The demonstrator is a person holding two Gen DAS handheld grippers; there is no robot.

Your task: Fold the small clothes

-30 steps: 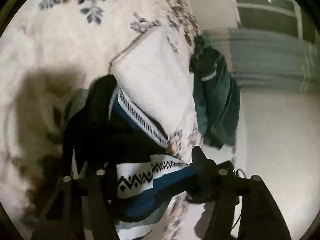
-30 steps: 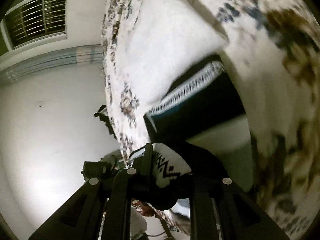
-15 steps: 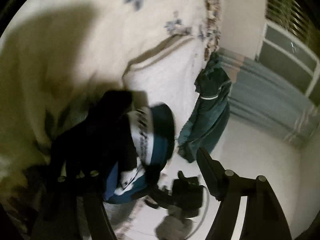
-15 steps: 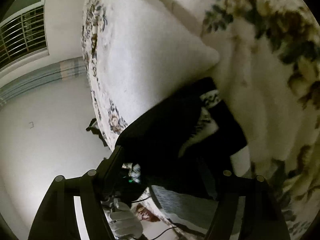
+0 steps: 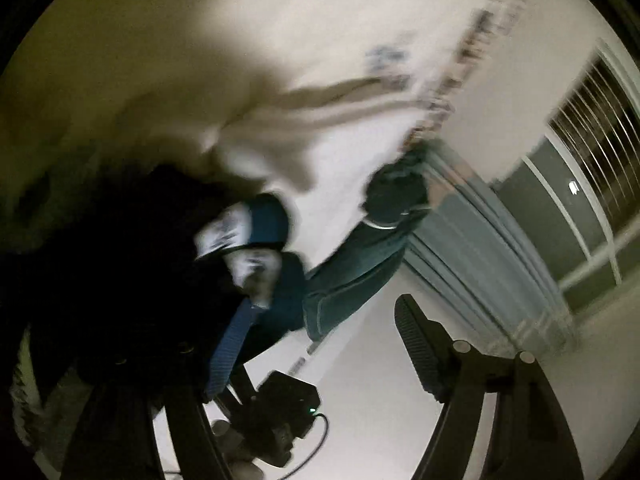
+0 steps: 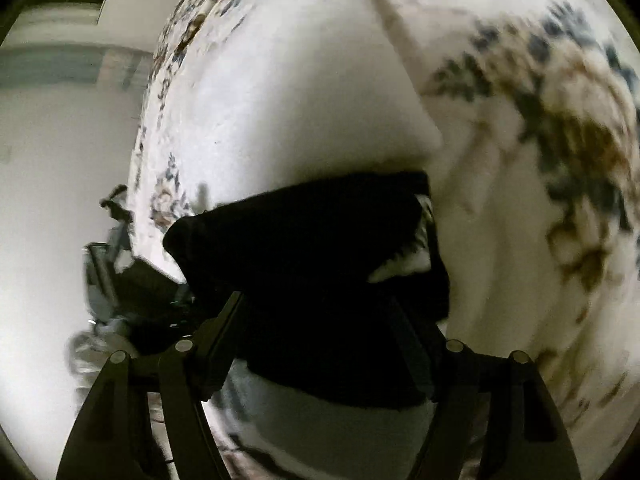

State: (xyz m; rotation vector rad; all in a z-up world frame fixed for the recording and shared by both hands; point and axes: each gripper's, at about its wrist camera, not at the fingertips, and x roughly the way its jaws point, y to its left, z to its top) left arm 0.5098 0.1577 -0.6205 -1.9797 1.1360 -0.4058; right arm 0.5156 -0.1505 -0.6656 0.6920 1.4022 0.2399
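Note:
A small dark garment with a blue, white and black patterned band point(image 5: 244, 236) lies folded over on the floral bedspread point(image 5: 200, 40). In the right wrist view the garment point(image 6: 304, 248) shows mostly its black side, with a bit of white pattern at its right edge. My left gripper point(image 5: 296, 344) is open; its right finger point(image 5: 420, 344) stands clear over the floor and its left finger is lost in the dark cloth. My right gripper point(image 6: 320, 336) is open, its jaws wide apart on either side of the garment's near edge.
A white pillow point(image 6: 300, 92) lies behind the garment. A teal garment point(image 5: 360, 256) hangs off the bed edge. Below the bed there is pale floor, with the other gripper's dark body point(image 5: 280, 416) over it. A curtain point(image 5: 480, 248) and a barred window are at the right.
Both grippers have opened and let go of the garment. It has been folded over so its black side faces up. Both views have swung and are blurred.

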